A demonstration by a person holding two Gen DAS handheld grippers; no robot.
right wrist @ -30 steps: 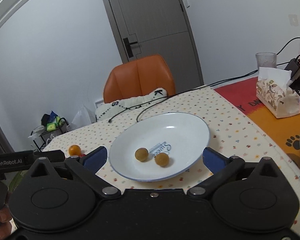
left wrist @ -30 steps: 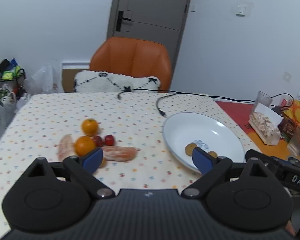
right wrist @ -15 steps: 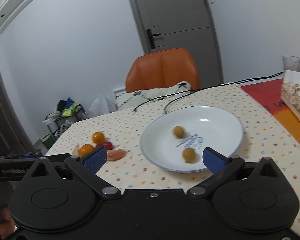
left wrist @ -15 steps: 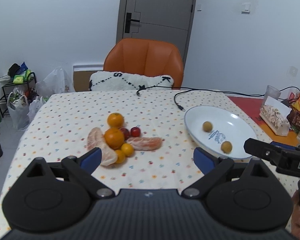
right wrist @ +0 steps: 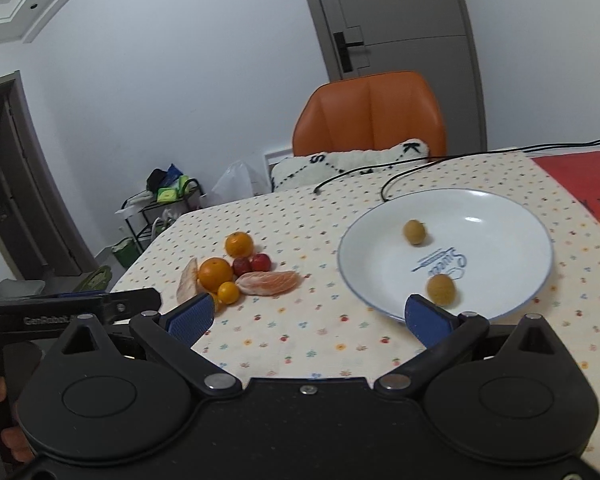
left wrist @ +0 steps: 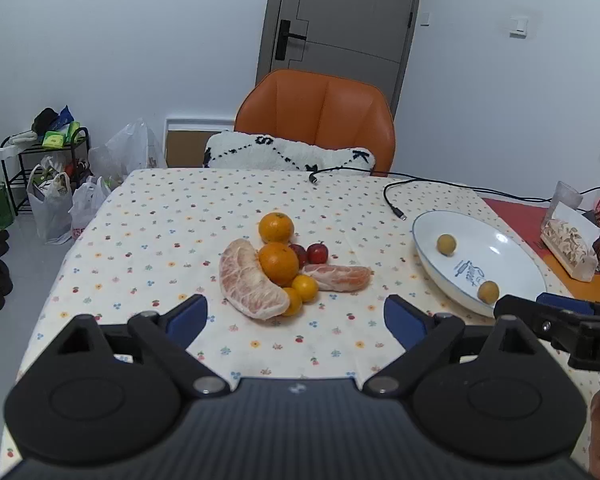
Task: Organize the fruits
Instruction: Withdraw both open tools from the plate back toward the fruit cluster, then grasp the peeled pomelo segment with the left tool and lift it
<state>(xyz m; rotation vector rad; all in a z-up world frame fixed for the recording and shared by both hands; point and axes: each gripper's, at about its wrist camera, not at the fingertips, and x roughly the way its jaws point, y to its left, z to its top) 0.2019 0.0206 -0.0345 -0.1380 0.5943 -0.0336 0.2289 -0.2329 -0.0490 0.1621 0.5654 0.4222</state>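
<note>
You held both tools above the near edge of the table, each empty: the left gripper (left wrist: pixel 295 316) had its jaws spread wide with nothing between them, and the right gripper (right wrist: pixel 308 316) stood the same way. The fruit pile (left wrist: pixel 288 268) lay on the spotted tablecloth (left wrist: pixel 172 240), well apart from the white plate (right wrist: pixel 500 208): two oranges, two small red fruits, two little yellow-orange ones and two peeled citrus segments, all touching or just beside one another. Only two small brownish fruits (right wrist: pixel 414 232) sat in the plate. By my reading you were between transfers, with most of the sorting not yet done. The next move probably called for lowering your left tool over a piece at the pile's edge, such as the small yellow fruit (left wrist: pixel 305 288), and closing gently so its neighbours did not roll.
</note>
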